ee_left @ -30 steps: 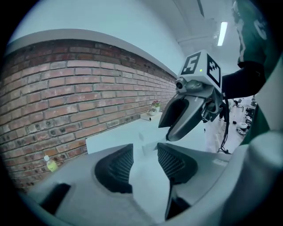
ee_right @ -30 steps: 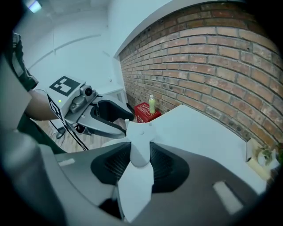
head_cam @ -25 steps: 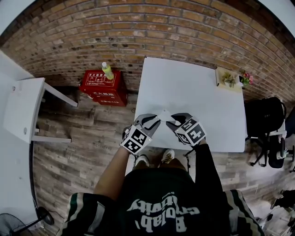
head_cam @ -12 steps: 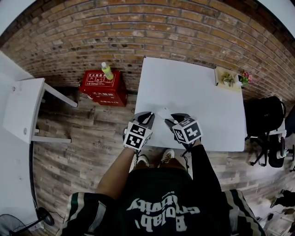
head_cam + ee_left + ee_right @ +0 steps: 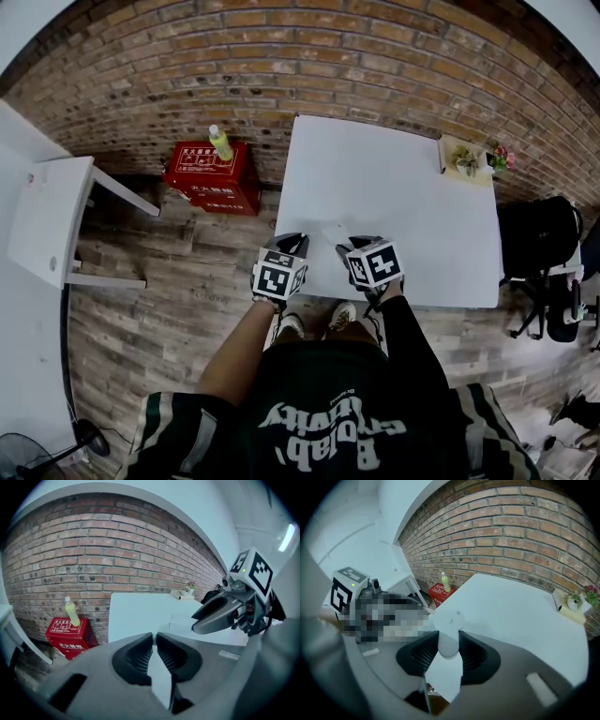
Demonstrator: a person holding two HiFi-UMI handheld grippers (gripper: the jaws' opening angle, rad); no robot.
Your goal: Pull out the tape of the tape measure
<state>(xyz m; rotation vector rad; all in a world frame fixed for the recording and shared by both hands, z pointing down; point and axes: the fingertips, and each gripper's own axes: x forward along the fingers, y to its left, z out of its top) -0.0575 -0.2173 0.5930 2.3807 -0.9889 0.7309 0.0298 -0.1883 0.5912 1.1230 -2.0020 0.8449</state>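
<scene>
1. We see the right gripper clamped on the white tape measure, just above the near edge of the white table.
2. The left gripper, beside it at that edge, has just been closing. Its jaws are nearly together, and we cannot tell whether they pinch anything.

Print on shirt, red box and two cubes
Large white letters on the black shirt, upside down in the head view, read "Bolab"; the smaller line by them is too broken to read. The red box bears white Chinese characters, too small to read. The left cube and right cube carry black-and-white square code markers.
</scene>
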